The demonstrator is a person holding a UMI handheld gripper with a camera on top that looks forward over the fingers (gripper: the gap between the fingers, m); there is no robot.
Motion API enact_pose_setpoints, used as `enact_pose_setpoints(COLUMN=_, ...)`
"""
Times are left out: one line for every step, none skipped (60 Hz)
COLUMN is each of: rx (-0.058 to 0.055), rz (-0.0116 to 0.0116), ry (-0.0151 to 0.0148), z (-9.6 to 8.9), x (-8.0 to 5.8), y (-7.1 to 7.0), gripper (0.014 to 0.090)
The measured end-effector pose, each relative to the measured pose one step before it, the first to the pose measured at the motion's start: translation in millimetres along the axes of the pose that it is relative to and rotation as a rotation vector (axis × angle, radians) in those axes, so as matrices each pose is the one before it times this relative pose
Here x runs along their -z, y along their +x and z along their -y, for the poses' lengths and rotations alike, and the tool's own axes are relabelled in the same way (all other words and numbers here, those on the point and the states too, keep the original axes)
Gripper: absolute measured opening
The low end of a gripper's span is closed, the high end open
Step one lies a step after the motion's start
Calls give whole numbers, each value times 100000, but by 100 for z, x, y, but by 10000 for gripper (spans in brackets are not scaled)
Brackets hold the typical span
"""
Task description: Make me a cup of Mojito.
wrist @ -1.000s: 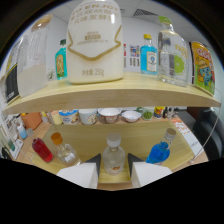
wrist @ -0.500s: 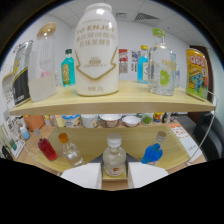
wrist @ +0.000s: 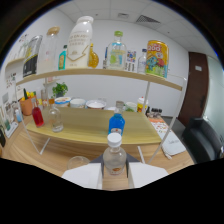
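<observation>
**A little clear bottle sits between the two white fingers**

The biggest thing here is a wooden rack with two shelves (wrist: 100, 74). On the top shelf stand tall things in a row: a big white jug (wrist: 80, 42), a clear bottle with a green cap (wrist: 116, 51) and a bright yellow can (wrist: 156, 58). Between the jug and the green-capped bottle is a small orange bottle (wrist: 92, 56), and on the jug's other side stands a small teal one.

On the lower shelf (wrist: 85, 125) there are white bowls (wrist: 87, 103) at the back and a small green plant (wrist: 59, 90). A red bottle (wrist: 37, 115) stands near one end, with a clear glass bottle (wrist: 55, 118) just beside it. A blue bottle (wrist: 116, 122) stands near the front edge.

Closest of all is the gripper (wrist: 115, 175). Its two white fingers (wrist: 82, 176) have a small clear bottle with a white cap (wrist: 114, 156) standing between them. The fingers are close to the bottle on both sides, but I cannot tell if they are squeezing it. An empty glass (wrist: 77, 162) sits just beside the bottle. The blue bottle is straight beyond them.
</observation>
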Motion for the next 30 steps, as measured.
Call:
enact_pose_setpoints(rx=2885, rz=-711, ry=-168, z=-316, x=-113, y=202, gripper=337)
enact_pose_setpoints(rx=3141, rz=-1037, ry=-253, z=-305, x=-107, y=249, gripper=338)
enact_pose_setpoints(rx=3290, rz=-1211, ry=-300, z=-277, x=-119, y=239, gripper=338)
enact_pose_setpoints(rx=3395, rz=-1197, ry=-257, z=-242, x=-112, y=208, gripper=337)
enact_pose_setpoints(rx=3516, rz=-1119, ry=-180, z=-206, x=-100, y=174, gripper=337)
enact_pose_setpoints(rx=3345, rz=-983, ry=-84, z=-116, x=-80, y=162, gripper=337)
enact_pose_setpoints(rx=3326, rz=-1138, ry=-47, z=-138, x=-101, y=113, gripper=337)
enact_pose_setpoints(rx=3279, rz=-1194, ry=34, z=-63, x=-37, y=120, gripper=338)
enact_pose_setpoints(rx=3380, rz=-1217, ry=141, z=-25, x=-68, y=129, gripper=338)
enact_pose_setpoints(rx=3612, rz=-1133, ry=6, z=-62, x=-74, y=108, gripper=337)
enact_pose_setpoints(rx=3919, rz=-1146, ry=-49, z=-22, x=-60, y=97, gripper=337)
enact_pose_setpoints(rx=4031, rz=-1222, ry=124, z=47, x=-74, y=109, gripper=336)
enact_pose_setpoints(rx=4030, rz=-1235, ry=364, z=94, x=-60, y=131, gripper=336)
enact_pose_setpoints(rx=4104, rz=-1240, ry=452, z=124, x=-68, y=113, gripper=337)
enact_pose_setpoints(rx=4288, rz=-1135, ry=415, z=118, x=-64, y=79, gripper=337)
enact_pose_setpoints(rx=4395, rz=-1199, ry=383, z=129, x=-76, y=80, gripper=335)
enact_pose_setpoints(rx=4427, rz=-1158, ry=325, z=157, x=-14, y=128, gripper=336)
enact_pose_setpoints(rx=4204, rz=-1130, ry=183, z=136, x=32, y=124, gripper=337)
enact_pose_setpoints(rx=4101, rz=-998, ry=689, z=196, x=-17, y=89, gripper=338)
enact_pose_setpoints(rx=4007, rz=-861, ry=658, z=195, x=-42, y=50, gripper=338)
enact_pose_setpoints(rx=4086, rz=-731, ry=581, z=185, x=-43, y=32, gripper=337)
enact_pose_setpoints(rx=4094, rz=-685, ry=393, z=140, x=-35, y=28, gripper=335)
enact_pose_setpoints(rx=4153, rz=-653, ry=256, z=123, x=-52, y=14, gripper=334)
enact_pose_setpoints(rx=4114, rz=-676, ry=320, z=144, x=-42, y=26, gripper=335)
enact_pose_setpoints(rx=3892, rz=-894, ry=797, z=249, x=-88, y=43, gripper=336)
enact_pose_setpoints(rx=3616, rz=-794, ry=520, z=216, x=-4, y=95, gripper=337)
enact_pose_setpoints(rx=3489, rz=-942, ry=518, z=227, x=-18, y=139, gripper=336)
enact_pose_setpoints(rx=3435, rz=-1094, ry=419, z=120, x=-23, y=182, gripper=336)
enact_pose_setpoints(rx=3263, rz=-687, ry=586, z=221, x=-24, y=108, gripper=337)
enact_pose_setpoints(rx=3016, rz=-685, ry=715, z=241, x=-21, y=99, gripper=338)
